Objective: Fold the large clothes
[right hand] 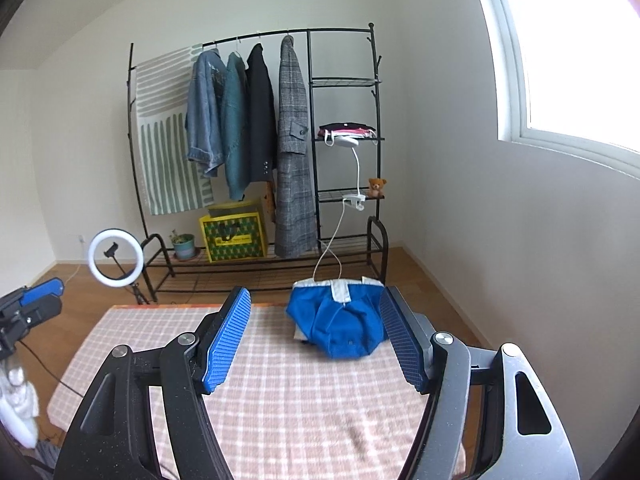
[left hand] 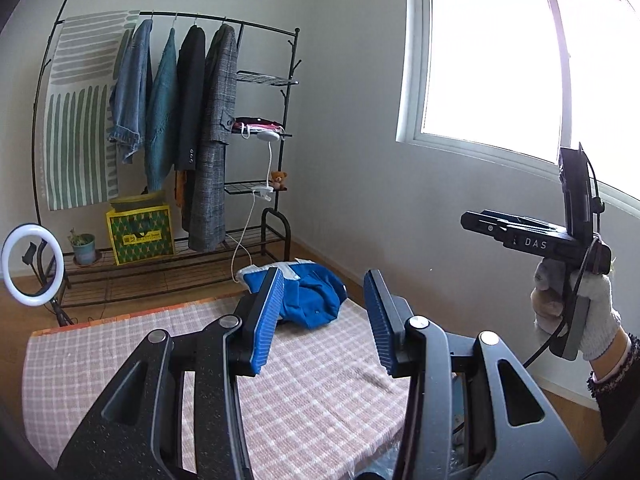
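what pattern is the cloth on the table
Pink and white check on the cloth, clearest in the right wrist view.

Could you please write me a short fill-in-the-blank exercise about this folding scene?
1. The folded garment on the checked mat is ____ in colour.
2. Both the left gripper and the right gripper hold ____.
3. The small toy on the rack's shelf is a ____.

Missing words: blue; nothing; teddy bear

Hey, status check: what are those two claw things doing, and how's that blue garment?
Left gripper and right gripper open, empty, above the checked mat. Blue garment bundled at mat's far edge. Nothing in the way.
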A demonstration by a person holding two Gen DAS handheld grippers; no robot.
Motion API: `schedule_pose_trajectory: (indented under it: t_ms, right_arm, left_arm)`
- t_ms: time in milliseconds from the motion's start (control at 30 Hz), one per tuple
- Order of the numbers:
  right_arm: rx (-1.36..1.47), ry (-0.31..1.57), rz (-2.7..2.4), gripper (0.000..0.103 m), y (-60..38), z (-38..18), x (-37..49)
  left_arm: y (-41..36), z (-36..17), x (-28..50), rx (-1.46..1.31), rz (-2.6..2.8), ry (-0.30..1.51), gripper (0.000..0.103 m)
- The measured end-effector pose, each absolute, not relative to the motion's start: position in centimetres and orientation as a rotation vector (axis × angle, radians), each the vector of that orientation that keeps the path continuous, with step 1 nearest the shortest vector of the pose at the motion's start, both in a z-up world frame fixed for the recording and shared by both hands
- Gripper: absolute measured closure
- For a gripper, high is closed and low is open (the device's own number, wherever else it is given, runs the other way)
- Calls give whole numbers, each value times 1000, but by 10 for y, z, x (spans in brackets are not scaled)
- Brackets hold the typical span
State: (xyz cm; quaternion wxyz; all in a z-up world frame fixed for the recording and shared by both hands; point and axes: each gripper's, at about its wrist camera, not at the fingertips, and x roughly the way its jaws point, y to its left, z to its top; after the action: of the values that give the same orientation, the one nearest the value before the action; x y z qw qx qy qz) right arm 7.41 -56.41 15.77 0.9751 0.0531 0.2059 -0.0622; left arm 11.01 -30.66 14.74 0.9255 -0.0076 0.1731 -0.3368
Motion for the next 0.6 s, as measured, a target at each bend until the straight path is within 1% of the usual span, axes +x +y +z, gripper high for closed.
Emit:
schedule_pose_trajectory:
  t_ms: [67, 100, 133, 167, 200, 233, 267, 300, 367, 433, 500, 600]
  right_arm:
    - [99, 427, -134, 36, -554, 152, 68]
    - [89, 432, -142, 36, -549, 149, 65]
    - [79, 435, -148, 36, -543, 145, 62]
    - [73, 434, -147, 35, -538, 142, 58]
    - [67, 434, -148, 33, -533, 139, 53]
    - [64, 432, -150, 27, -528, 134, 51]
    - [61, 427, -153, 24, -524, 130, 49]
    - [59, 423, -159, 24, -521, 126, 47]
    - [67, 415, -174, 23, -514, 117, 44]
    - [86, 405, -189, 21, -511, 108, 46]
    - [96, 403, -208, 20, -507, 98, 47]
    - [93, 414, -227, 18, -500, 85, 52]
  left_arm:
    - [-301, 140, 102, -24, -696, 361, 60]
    - [-299, 137, 101, -24, -697, 363, 57]
    - [-296, 133, 98, -26, -695, 364, 53]
    - [-293, 129, 96, -26, -694, 362, 45]
    - [-290, 125, 94, -23, -692, 361, 43]
    - [-287, 119, 91, -19, -686, 361, 43]
    - [-284, 114, 90, -18, -686, 364, 41]
    - [-281, 109, 90, -19, -686, 369, 34]
    - [-274, 97, 88, -26, -683, 378, 25]
    - [-270, 87, 85, -19, -667, 377, 23]
    - [-266, 78, 84, -4, -656, 375, 16]
    - [-259, 64, 84, 7, -640, 375, 14]
